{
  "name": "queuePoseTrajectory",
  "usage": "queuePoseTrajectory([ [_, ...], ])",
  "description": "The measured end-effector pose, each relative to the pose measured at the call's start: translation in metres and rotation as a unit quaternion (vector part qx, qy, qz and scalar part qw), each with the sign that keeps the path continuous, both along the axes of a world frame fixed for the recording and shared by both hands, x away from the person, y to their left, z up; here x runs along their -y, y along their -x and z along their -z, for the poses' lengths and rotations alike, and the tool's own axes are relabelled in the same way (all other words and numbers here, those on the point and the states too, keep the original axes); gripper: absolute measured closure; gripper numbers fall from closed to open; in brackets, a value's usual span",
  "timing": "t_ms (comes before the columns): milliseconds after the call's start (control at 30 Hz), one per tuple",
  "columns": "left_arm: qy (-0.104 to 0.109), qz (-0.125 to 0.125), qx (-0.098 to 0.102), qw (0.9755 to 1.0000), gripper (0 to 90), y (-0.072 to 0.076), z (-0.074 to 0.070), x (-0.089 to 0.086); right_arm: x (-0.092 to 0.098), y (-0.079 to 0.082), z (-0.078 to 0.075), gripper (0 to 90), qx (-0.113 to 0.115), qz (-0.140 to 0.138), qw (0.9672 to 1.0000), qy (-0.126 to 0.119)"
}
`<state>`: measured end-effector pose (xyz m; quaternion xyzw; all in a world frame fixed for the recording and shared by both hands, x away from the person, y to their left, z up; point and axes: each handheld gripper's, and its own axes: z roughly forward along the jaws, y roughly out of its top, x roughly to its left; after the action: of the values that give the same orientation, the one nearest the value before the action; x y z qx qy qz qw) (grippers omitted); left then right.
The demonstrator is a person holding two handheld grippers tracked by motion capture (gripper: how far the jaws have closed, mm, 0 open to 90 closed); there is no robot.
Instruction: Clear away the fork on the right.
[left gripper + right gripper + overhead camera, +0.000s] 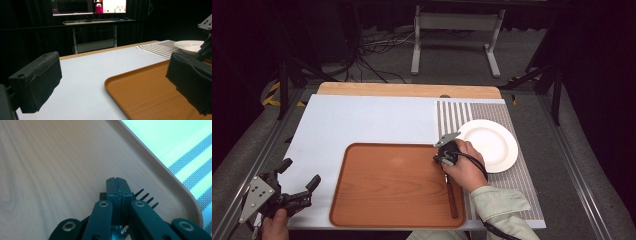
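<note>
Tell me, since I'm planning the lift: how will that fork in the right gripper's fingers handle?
The fork looks stiff, probably rigid when lifted. The right gripper clamps it near the tines, so its long handle may droop or swing. It lies flat on the tray, unlikely to roll.

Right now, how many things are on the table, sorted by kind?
Trays: 1, the brown tray
Plates: 1, the white plate
Forks: 1, the fork held in the right gripper
Striped mats: 1, the placemat
Total: 4

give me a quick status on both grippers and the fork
Right gripper shut on the dark-tined, brown-handled fork, over the brown wooden tray. Left gripper open, idle at the table's near left. White round plate on the striped mat, clear of it.
</note>
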<state>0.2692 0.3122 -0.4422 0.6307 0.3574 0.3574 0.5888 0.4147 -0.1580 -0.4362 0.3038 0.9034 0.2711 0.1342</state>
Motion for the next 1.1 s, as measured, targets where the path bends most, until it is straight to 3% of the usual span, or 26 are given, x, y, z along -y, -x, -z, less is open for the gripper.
queuePoseTrajectory([
  [633,0.000,0.000,-0.001,1.0000,0.9,-0.001,0.000,0.001,0.014,0.000,-0.002,90.0,-0.002,0.020,0.9998,0.003],
  [900,0.001,0.000,-0.001,1.0000,0.9,-0.001,0.001,0.000,0.013,0.004,-0.021,83.6,0.012,0.011,0.9997,-0.018],
  [967,0.001,0.000,-0.001,1.0000,0.9,-0.001,0.001,0.001,0.012,0.007,-0.029,74.5,0.010,0.006,0.9993,-0.036],
  [1100,0.000,0.000,-0.001,1.0000,0.9,0.000,0.001,0.001,0.013,0.013,-0.044,42.7,0.022,-0.012,0.9976,-0.065],
])
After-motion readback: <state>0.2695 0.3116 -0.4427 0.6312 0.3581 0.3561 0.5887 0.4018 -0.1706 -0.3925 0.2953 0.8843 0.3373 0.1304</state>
